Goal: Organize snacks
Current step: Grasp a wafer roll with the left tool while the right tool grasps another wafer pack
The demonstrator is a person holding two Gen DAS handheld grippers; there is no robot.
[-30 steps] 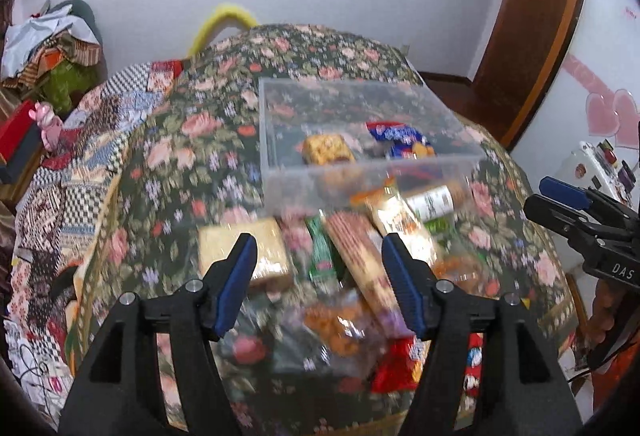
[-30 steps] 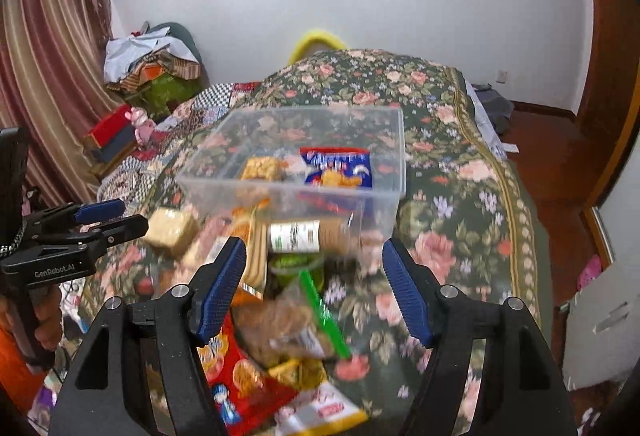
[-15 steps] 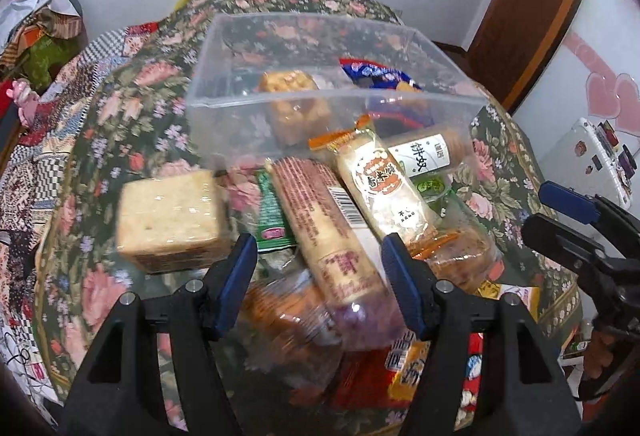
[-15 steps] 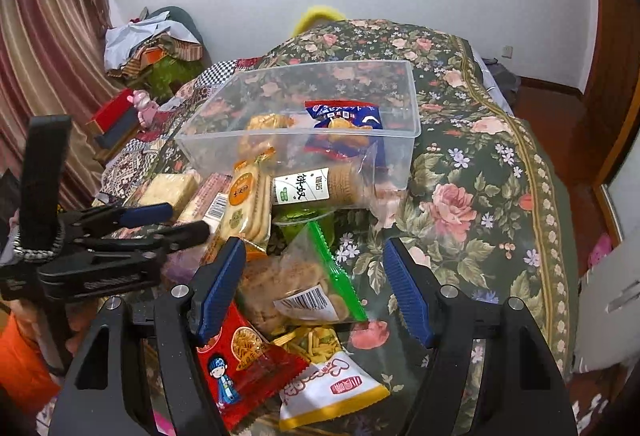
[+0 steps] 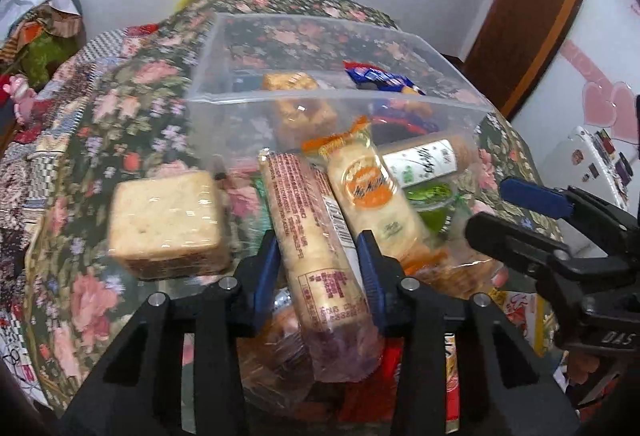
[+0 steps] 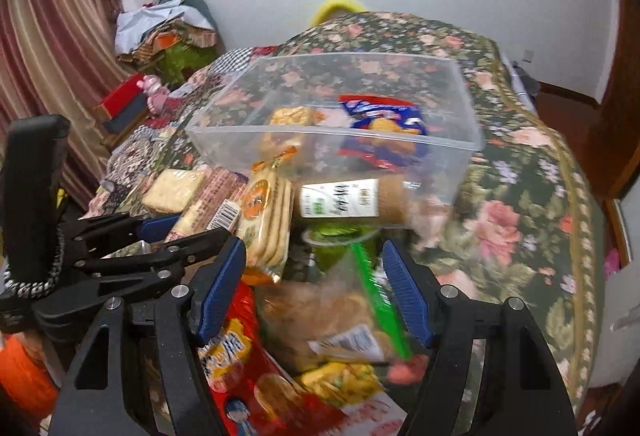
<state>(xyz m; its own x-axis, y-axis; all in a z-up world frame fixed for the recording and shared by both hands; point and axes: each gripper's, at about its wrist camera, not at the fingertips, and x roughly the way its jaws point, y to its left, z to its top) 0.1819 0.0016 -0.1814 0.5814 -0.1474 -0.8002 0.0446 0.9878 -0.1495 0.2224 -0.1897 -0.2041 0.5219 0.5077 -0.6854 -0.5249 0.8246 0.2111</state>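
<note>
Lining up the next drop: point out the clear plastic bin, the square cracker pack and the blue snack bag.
clear plastic bin [image 5: 332,98], left wrist view, near rim
square cracker pack [image 5: 166,210], left wrist view, top face
blue snack bag [image 6: 384,118], right wrist view, front

Long cracker pack [image 5: 316,236] before clear bin [image 5: 320,36]

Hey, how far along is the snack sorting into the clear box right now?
Early stage. Done: the clear plastic box holds just a blue crisp bag and a small yellow-brown cracker pack. In hand: the left gripper has just closed its jaws on a long pink-printed biscuit sleeve. The open right gripper hangs over the loose packets.
</note>
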